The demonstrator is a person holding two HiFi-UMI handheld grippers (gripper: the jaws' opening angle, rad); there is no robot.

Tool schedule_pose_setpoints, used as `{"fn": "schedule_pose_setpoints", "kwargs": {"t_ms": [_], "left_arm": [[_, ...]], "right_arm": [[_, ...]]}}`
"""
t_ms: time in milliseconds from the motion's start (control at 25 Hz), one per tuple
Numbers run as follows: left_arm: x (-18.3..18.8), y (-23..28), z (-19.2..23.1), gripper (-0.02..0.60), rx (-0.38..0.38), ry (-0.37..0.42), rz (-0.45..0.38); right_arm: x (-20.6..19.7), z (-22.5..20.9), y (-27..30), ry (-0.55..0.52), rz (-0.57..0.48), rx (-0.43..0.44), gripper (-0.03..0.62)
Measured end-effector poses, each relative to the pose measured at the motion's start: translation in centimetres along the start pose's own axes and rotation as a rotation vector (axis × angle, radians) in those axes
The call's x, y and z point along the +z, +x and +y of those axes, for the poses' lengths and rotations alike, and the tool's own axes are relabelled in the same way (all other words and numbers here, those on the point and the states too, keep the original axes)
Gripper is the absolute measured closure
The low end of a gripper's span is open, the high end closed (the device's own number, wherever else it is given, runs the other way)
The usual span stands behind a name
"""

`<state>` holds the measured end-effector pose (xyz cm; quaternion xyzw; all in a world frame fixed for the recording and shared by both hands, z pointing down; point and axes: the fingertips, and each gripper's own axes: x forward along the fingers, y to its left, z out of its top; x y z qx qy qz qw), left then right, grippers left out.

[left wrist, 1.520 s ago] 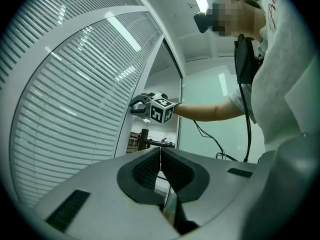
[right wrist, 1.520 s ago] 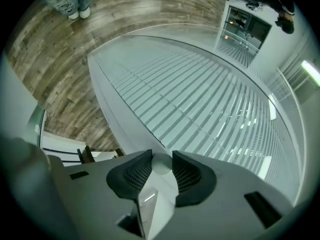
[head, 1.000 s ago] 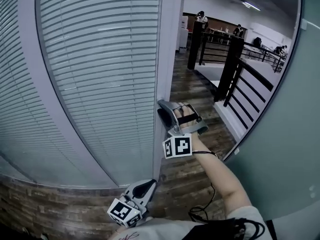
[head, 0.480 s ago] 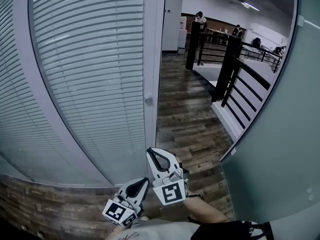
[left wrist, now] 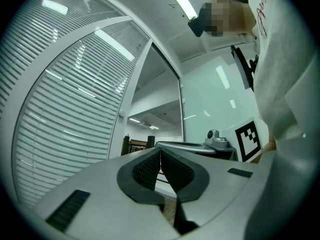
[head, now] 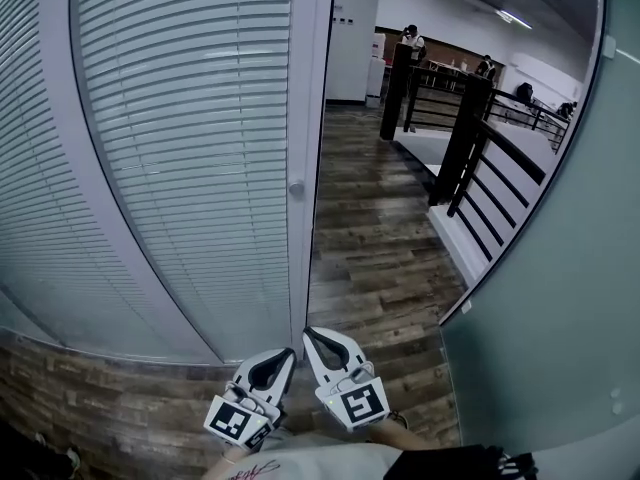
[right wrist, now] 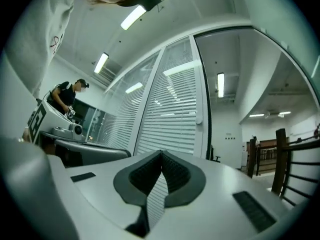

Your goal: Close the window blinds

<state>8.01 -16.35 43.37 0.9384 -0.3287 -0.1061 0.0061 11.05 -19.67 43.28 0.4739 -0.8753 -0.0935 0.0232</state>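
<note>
The window blinds (head: 190,118) hang behind glass at the left, their white slats tilted nearly flat against each other. A small round knob (head: 296,187) sits on the white frame (head: 312,88) at the blinds' right edge. Both grippers are held low, close to the body and well below the knob. My left gripper (head: 285,354) is shut with nothing in it, and my right gripper (head: 312,334) beside it is shut and empty too. The left gripper view shows the pads of the left gripper (left wrist: 160,149) pressed together, with the blinds (left wrist: 65,129) beyond. In the right gripper view the right gripper (right wrist: 161,153) points up at the blinds (right wrist: 175,114) and the knob (right wrist: 199,118).
A dark wood floor (head: 375,228) runs ahead through the open doorway. A black railing (head: 470,138) stands at the right, beside a frosted glass wall (head: 560,298). People stand far back in the room (head: 410,36).
My right gripper has left the knob on the frame and dropped down beside the left gripper, and its jaws have shut. The left gripper has hardly moved.
</note>
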Motion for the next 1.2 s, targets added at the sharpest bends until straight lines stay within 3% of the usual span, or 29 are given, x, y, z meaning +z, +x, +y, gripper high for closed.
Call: {"fn": "schedule_pose_setpoints", "kwargs": {"t_ms": [360,840,1040,1200], "left_arm": [[-1.4,-0.4,-0.6,0.565,-0.002,0.008,0.03],[-1.4,-0.2,-0.7,0.565,-0.009,0.003,0.03],[-2.3,-0.8,-0.8,0.565,-0.016,0.0,0.071],[-2.6,-1.1,-1.0,0.565,-0.022,0.0,0.075]], "right_arm": [[-2.2,1.0,-1.1,0.052,0.05,0.043,0.576],[-2.5,1.4,-0.8,0.027,0.056,0.05,0.576],[-2.0,2.0,-0.5,0.005,0.02,0.065,0.576],[-2.5,2.4,-0.9,0.008,0.065,0.068,0.576]]}}
